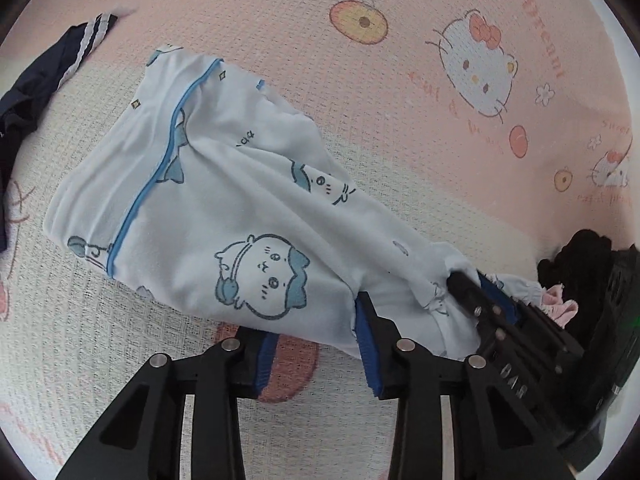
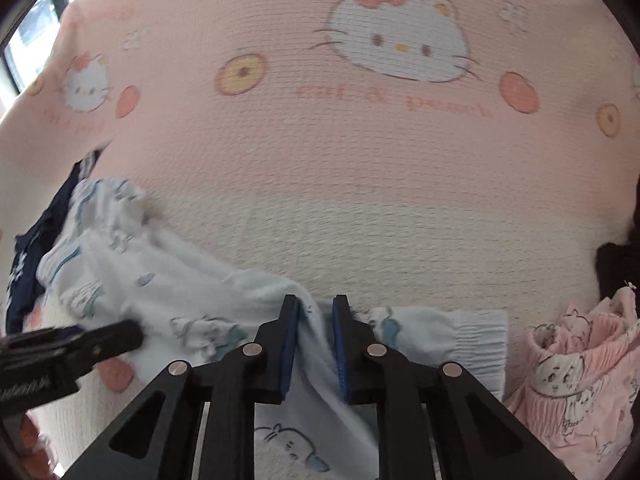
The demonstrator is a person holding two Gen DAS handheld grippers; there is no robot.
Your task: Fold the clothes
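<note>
White pyjama trousers [image 1: 224, 216] lie across the bed [image 1: 400, 92]. My right tool [image 2: 316, 344] pinches the cuff end; my left tool [image 1: 316, 344] gapes. I'd lift evenly, keeping the fabric taut.

Blanket print [image 2: 394, 98]: pink lettering ahead of the right gripper's fingers read roughly "& peach"; the first word was too blurred.
Blanket edge [image 1: 544, 36]: red lettering far beyond the left fingers, not legible.
Pale blue garment [image 1: 246, 139]: small dark letters, unreadable.
Other gripper's body [image 1: 514, 380]: pale embossed letters, unclear.
</note>
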